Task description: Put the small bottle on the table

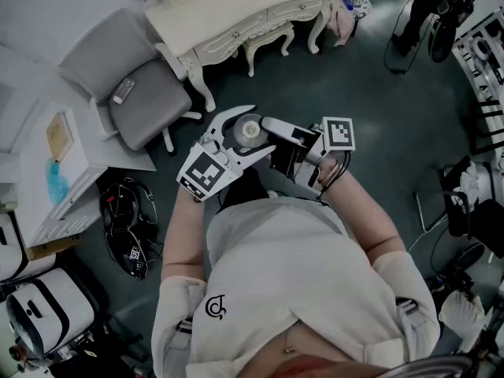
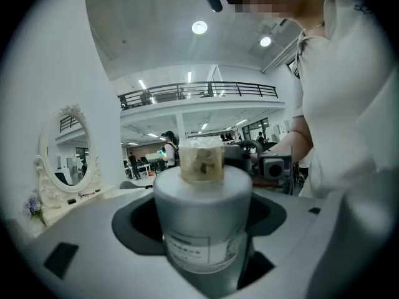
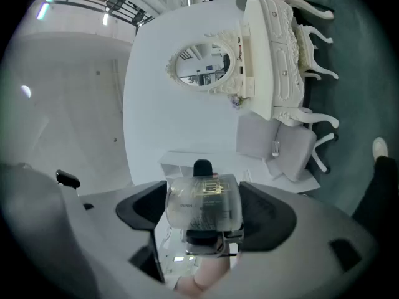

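Note:
The small bottle [image 1: 249,131] is frosted grey with a printed label and a clear cap over something yellowish. It is held in the air in front of the person's chest. My left gripper [image 1: 261,127] is shut on it. In the left gripper view the bottle [image 2: 202,220] stands deep between that gripper's [image 2: 201,207] jaws, cap pointing away. My right gripper [image 1: 272,136] reaches in from the right with its jaws wide. In the right gripper view the bottle [image 3: 203,205] lies crosswise between its [image 3: 204,212] dark pads, which stand close on either side.
A cream carved dressing table [image 1: 236,10] with an oval mirror [image 3: 202,64] stands ahead, a stool [image 1: 268,42] under it. A grey office chair [image 1: 146,97] is to its left. A white cabinet [image 1: 63,179] and cables with a headset [image 1: 126,223] lie at the left on the dark floor.

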A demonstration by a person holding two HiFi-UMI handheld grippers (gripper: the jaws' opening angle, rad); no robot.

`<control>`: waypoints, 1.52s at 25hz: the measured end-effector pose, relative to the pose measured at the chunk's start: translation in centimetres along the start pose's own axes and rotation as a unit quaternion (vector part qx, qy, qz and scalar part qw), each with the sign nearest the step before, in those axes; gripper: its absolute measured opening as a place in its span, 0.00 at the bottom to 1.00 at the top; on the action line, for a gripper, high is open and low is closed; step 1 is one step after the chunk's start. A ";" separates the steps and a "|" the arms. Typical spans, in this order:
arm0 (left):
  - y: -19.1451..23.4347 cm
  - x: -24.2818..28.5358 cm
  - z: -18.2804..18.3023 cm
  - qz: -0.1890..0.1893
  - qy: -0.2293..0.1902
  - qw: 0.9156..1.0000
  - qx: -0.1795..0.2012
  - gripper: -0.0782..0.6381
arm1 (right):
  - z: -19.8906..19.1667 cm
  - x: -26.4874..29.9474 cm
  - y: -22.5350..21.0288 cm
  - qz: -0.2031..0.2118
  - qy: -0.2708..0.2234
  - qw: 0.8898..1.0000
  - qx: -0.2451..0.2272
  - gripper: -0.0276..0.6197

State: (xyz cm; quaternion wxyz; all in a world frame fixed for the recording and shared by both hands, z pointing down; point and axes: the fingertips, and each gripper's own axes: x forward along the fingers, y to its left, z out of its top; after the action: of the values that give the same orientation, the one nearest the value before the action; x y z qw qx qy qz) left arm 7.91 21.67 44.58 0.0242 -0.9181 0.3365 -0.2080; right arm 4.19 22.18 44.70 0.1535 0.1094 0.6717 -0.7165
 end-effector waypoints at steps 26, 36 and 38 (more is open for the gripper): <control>2.5 4.0 -1.0 -0.015 -0.005 1.000 -0.018 0.60 | 4.6 -1.2 -1.3 -0.019 -0.017 1.000 -0.001 0.61; 13.5 9.8 -2.2 -0.056 -0.011 0.998 -0.028 0.60 | 16.7 2.1 -3.2 -0.036 -0.061 0.997 0.004 0.61; 16.8 10.6 -2.5 -0.063 -0.014 0.998 -0.027 0.60 | 19.8 3.8 -3.5 -0.036 -0.066 0.997 0.000 0.61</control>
State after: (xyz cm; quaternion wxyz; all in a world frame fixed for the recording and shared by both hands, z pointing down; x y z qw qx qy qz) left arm 4.03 2.28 47.65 -0.0091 -0.9406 0.2830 -0.1872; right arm 0.36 2.38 48.08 0.1712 0.0376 0.6634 -0.7274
